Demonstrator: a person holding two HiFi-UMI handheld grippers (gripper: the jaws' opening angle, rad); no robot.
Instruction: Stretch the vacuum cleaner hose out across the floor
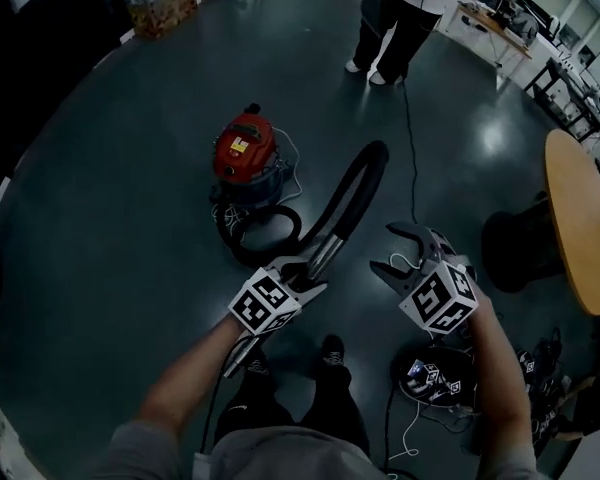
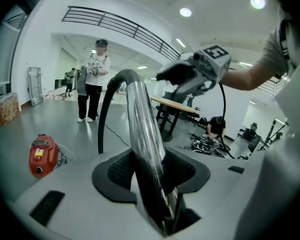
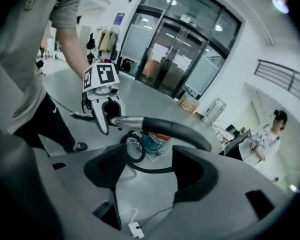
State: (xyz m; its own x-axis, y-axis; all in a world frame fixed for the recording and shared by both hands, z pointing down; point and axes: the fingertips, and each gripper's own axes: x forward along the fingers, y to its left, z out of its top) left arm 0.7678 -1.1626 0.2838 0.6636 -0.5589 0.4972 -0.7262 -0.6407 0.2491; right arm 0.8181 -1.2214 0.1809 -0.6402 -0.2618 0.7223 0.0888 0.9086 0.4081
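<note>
Probably handles as a light, limp yet springy thing: black flexible hose (image 1: 358,183), soft along its length, likely to kink or recoil rather than lie straight, and tethered to a red canister vacuum cleaner (image 1: 245,151), heavy enough to anchor a gentle pull yet apt to drag along under a hard tug. Best taken at the stiff chrome wand tube (image 2: 142,129) on the free end, smooth and likely slippery, so worth a firm clamp close to the join with the black part. Already so taken: left gripper (image 1: 302,274) with fingers pinched on that tube, tube running up between the pads and out past them, near the middle of the scene. From there arches up and away, then drops into a loose coil (image 1: 265,230) on the dark floor (image 1: 100,198), just on the near side of the vacuum cleaner, far and left of the grip. Right gripper (image 1: 392,252) just right of the left one, fingers spread wide with nothing between them, apart from the hose, free for a second hold further along the black length.
</note>
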